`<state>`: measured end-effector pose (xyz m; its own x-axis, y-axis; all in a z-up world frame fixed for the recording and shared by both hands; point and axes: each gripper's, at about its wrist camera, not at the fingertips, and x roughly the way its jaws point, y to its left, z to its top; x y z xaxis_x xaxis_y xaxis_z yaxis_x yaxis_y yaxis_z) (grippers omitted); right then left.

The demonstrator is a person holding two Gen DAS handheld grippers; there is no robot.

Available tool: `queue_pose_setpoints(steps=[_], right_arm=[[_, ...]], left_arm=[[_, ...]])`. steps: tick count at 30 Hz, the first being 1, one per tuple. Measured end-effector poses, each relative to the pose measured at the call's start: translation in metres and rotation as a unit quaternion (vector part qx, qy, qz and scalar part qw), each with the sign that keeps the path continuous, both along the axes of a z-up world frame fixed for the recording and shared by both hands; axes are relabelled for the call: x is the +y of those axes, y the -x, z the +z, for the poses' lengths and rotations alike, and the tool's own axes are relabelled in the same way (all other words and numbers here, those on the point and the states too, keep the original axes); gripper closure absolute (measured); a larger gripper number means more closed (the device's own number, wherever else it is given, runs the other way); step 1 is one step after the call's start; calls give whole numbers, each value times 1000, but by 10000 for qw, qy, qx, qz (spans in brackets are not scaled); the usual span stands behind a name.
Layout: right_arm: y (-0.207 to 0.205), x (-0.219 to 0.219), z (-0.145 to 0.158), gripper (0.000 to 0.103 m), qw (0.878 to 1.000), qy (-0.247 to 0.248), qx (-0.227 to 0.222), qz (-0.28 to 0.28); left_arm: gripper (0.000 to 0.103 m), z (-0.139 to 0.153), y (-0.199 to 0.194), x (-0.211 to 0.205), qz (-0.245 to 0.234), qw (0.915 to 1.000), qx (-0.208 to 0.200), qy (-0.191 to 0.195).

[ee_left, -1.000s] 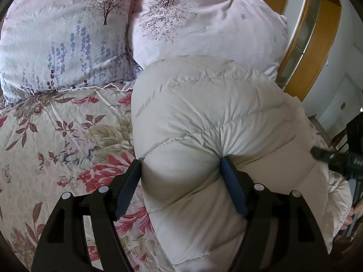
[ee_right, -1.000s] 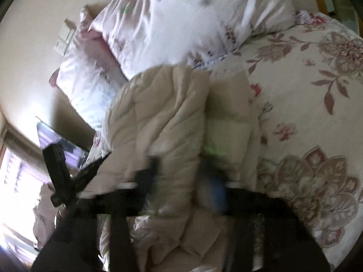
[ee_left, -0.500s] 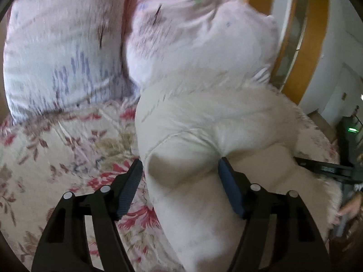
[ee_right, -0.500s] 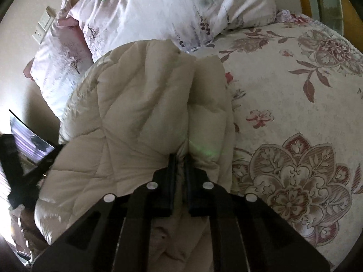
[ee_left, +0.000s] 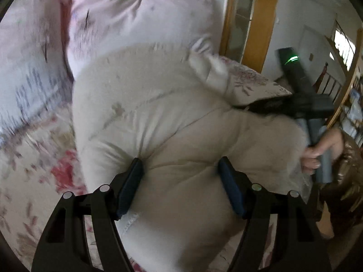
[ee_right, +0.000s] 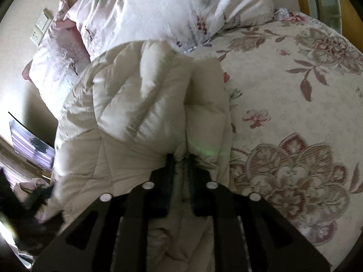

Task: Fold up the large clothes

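A cream quilted puffer coat (ee_left: pixel 172 122) lies bunched on a floral bed. My left gripper (ee_left: pixel 180 170) stands wide open with the coat's padded fabric bulging between its blue pads; the pads press into the fabric. In the right wrist view the same coat (ee_right: pixel 136 104) is folded into a thick bundle. My right gripper (ee_right: pixel 180 161) is shut on a fold of the coat at its near edge. The right gripper also shows in the left wrist view (ee_left: pixel 301 99), held by a hand at the coat's far right side.
Pink floral pillows (ee_left: pixel 136 20) lie behind the coat against the wall, also in the right wrist view (ee_right: pixel 158 11). The floral bedspread (ee_right: pixel 295 113) spreads to the right. A wooden door frame (ee_left: pixel 263 18) stands beyond the bed. A screen (ee_right: pixel 29 145) sits at the left.
My right gripper has closed on the coat's fold. The left gripper has swung right along the coat, its jaws still wide, and the coat bundle has shifted with it.
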<state>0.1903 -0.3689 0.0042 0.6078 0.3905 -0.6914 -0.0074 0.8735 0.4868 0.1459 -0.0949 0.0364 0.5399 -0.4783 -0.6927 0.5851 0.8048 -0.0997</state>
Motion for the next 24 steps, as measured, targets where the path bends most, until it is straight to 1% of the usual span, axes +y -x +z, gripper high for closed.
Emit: queue_pose_setpoints(steps=[1,2,3,4,5,7,9,11,12,14,15,16,19,21,24], right_arm=[[1,-4,4,71,10000,-66,-35,-47],[3,-12,13,65,9995,-239,-139,-151],[3,-20,21,52,9984,-413,-283,-253],[3,-25,27,44,9974,-506,-389,-341],[0,-30,36,43,9958,-607,-499,-468],[-10,-31,47,43,9936,-794,-638,-480],[-27,-23,55,43,9942,-715,-689,-423],[-43,-11,55,43,9959,-592,-594,-351],[-49,-6,54,44,9964,-583,-556,-282],[-59,5,50,76,9974,-517,-492,-91],[-60,10,47,87,9977,-460,-506,-31],[-58,11,46,90,9978,-339,-554,-118],[-48,5,44,93,9968,-131,-659,-436],[-46,1,36,93,9968,27,-531,-588],[-49,0,22,92,9969,216,-353,-675]], left_arm=[[32,-2,-4,2,41,9999,88,70],[32,-2,-5,3,50,9999,108,90],[32,-2,-6,3,54,9999,107,80],[32,-3,-6,3,53,9999,99,49],[32,-3,-6,2,53,9999,91,25],[32,-2,-6,0,62,9999,80,6],[31,-2,-6,-1,80,9999,78,0],[31,-2,-7,-1,94,9999,70,-20],[31,-2,-7,0,100,9999,66,-25],[30,-3,-5,0,123,9999,62,-27],[29,-3,-5,1,125,9999,58,-19],[29,-3,-5,0,126,9999,44,-19],[28,-3,-2,-3,97,9999,-26,-35],[26,-3,-1,-6,70,9999,-72,-63],[23,-3,0,-11,40,9998,-148,-100]])
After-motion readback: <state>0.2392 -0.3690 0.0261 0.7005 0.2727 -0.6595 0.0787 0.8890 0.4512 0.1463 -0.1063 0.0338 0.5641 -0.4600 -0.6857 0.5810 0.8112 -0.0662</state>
